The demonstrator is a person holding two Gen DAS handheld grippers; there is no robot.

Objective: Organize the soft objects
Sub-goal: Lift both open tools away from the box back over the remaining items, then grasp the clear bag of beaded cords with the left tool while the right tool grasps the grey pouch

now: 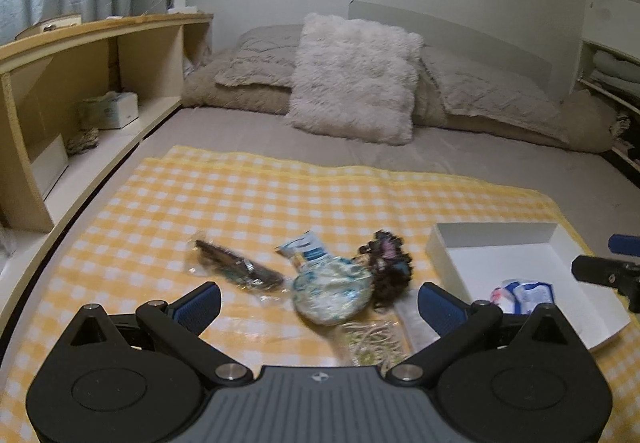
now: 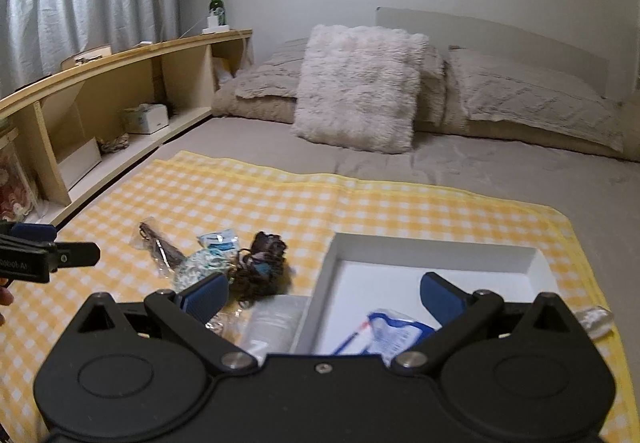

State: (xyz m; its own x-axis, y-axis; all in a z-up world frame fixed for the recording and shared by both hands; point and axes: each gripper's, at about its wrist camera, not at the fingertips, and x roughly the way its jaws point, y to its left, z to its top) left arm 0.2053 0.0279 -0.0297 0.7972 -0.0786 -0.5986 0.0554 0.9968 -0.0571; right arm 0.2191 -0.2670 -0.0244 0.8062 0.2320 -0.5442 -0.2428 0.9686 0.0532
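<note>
Hidden: the near end of the clear plastic sleeve (image 1: 412, 323) and the packet of pale looped bands (image 1: 374, 339) run under the body of the left gripper (image 1: 320, 303), cut off from sight.
Hard to make out: the round blue-and-white patterned packet (image 1: 330, 293) and the dark frilly scrunchie bundle (image 1: 390, 267) are smeared by motion blur; their print cannot be read.
Left jaws: spread wide, holding nothing, with the round packet lying between the two blue fingertips (image 1: 200, 305) on the yellow-and-white checked cloth (image 1: 248, 203).
Left of the left jaws: a dark brown hair accessory in a clear wrapper (image 1: 236, 269), flat on the cloth just beyond the left fingertip.
Right jaws: the right gripper (image 2: 324, 295) is also spread wide and empty, poised over the near left corner of the shallow white cardboard box (image 2: 432, 247).
Between the right jaws: a crumpled blue-and-white plastic packet (image 2: 384, 335) lies inside the box, partly hidden by the gripper body.
Beyond the left finger of the right gripper: the scrunchie bundle (image 2: 260, 263), on the cloth just outside the box.
Backdrop: a shaggy cream cushion (image 2: 360, 87) leans on beige pillows at the head of the bed.
</note>
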